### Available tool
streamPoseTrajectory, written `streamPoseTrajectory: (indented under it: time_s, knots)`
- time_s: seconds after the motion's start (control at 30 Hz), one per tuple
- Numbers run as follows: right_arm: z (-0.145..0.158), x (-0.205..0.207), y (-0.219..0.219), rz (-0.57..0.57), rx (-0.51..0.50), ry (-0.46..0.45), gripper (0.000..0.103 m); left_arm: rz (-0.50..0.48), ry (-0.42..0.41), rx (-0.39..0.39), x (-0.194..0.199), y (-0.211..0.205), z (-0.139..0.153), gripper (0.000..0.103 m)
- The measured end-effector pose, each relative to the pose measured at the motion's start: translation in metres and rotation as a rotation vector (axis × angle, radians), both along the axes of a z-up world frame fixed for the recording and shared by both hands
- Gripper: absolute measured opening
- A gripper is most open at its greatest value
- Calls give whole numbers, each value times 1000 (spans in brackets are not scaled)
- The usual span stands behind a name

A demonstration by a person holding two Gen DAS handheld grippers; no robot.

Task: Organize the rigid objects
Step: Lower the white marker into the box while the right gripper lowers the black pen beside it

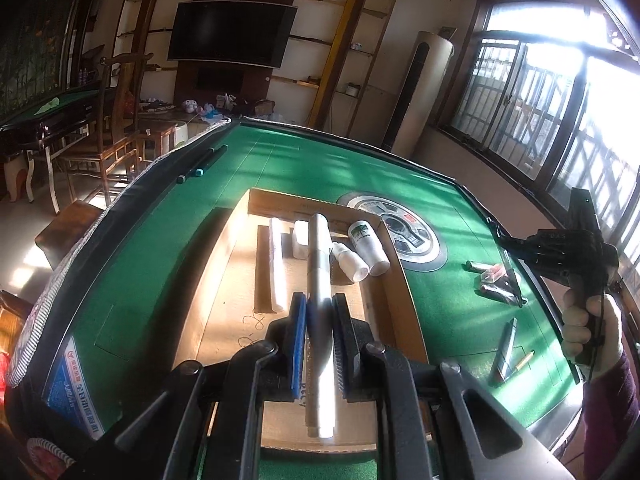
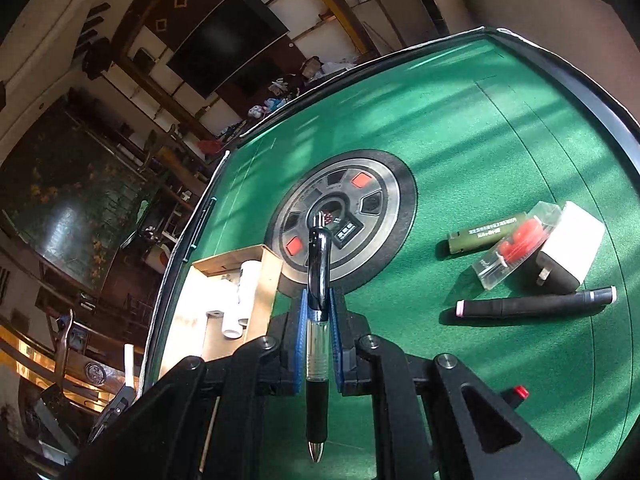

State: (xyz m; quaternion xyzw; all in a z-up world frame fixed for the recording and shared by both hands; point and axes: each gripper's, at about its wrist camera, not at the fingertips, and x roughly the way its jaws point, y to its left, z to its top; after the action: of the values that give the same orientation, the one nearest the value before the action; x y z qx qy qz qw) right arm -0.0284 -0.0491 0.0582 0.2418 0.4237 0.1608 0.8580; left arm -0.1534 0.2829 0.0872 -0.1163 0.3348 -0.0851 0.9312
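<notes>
Clamped between the blue pads of the left gripper (image 1: 319, 320) is a silver tube (image 1: 319, 280), long and smooth with a paler far end, held above the cardboard box (image 1: 248, 264) that lies open on the green table (image 1: 160, 240). Within that box rest a long white stick (image 1: 275, 264) at its left, a small dropper bottle (image 1: 348, 262) and a white bottle with a green print (image 1: 368, 246) at its right. Closed just as tightly, the right gripper (image 2: 318, 312) pinches a black click pen (image 2: 317, 320) by its clear barrel, tip pointing back toward the camera, over the table to the right of the box and in front of the round control panel (image 2: 340, 216).

Both held things are slim and slick, so either could pivot or slide between the pads if tilted sharply, and I judge the tube the likelier, since much of its length overhangs the grip at both ends. Lowered carelessly, it could knock the two bottles, which would roll. Farther right of the box wait a black marker (image 2: 536, 304), an olive tube (image 2: 484, 236), a clear case with red contents (image 2: 520, 248) and a white charger plug (image 2: 568, 256), still unsorted.
</notes>
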Motion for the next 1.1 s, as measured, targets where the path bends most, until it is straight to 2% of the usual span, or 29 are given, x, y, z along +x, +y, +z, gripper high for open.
streamPoseTrajectory:
  time_s: [0.4,0.53,0.77,0.93,1.1]
  knots:
    - [-6,-6,104,241,3,13,11,11,95,145,55,-3,-17,12]
    - [-10,-8,130,289,-7,27,11,17,123,179,78,-1,-23,12]
    - [-34,0,175,349,-23,97,11,34,228,243,119,-2,-47,12]
    - [-53,11,206,380,-59,139,11,51,278,239,140,3,-61,12]
    - [-74,26,227,385,-87,178,11,62,304,179,149,13,-66,13]
